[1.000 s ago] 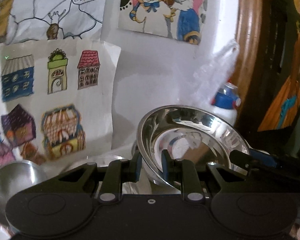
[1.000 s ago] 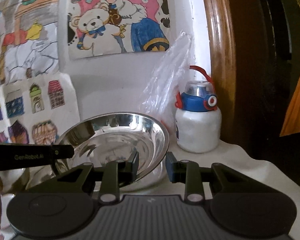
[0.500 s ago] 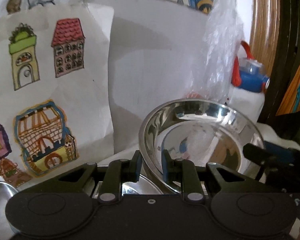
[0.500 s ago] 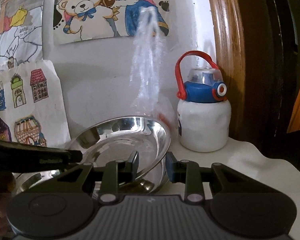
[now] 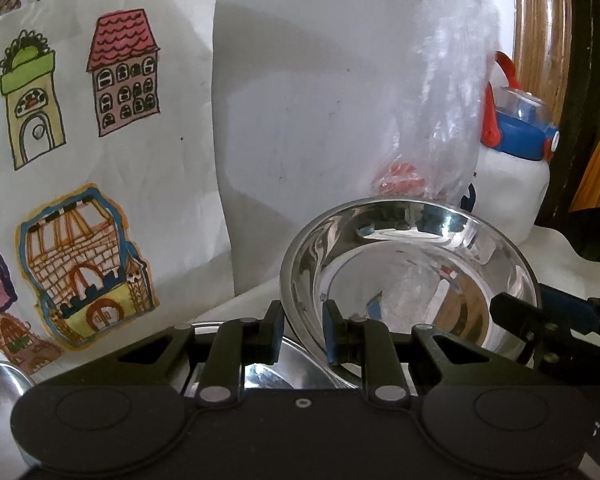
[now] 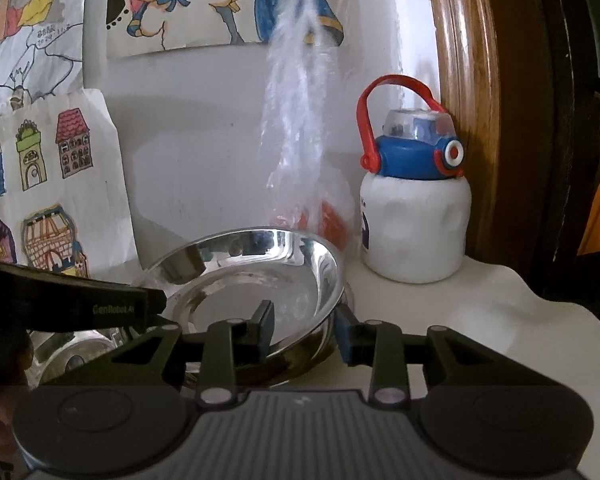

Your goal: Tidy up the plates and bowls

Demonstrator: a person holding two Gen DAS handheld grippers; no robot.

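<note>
Straddling steel bowl (image 5: 412, 276) rim | left gripper (image 5: 302, 330) | right gripper (image 6: 305, 330)

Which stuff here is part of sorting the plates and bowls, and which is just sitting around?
Part of the job: steel bowl, steel dish under it, left hand-held gripper, right hand-held gripper.
Just around: water bottle, plastic bag, drawings.
</note>
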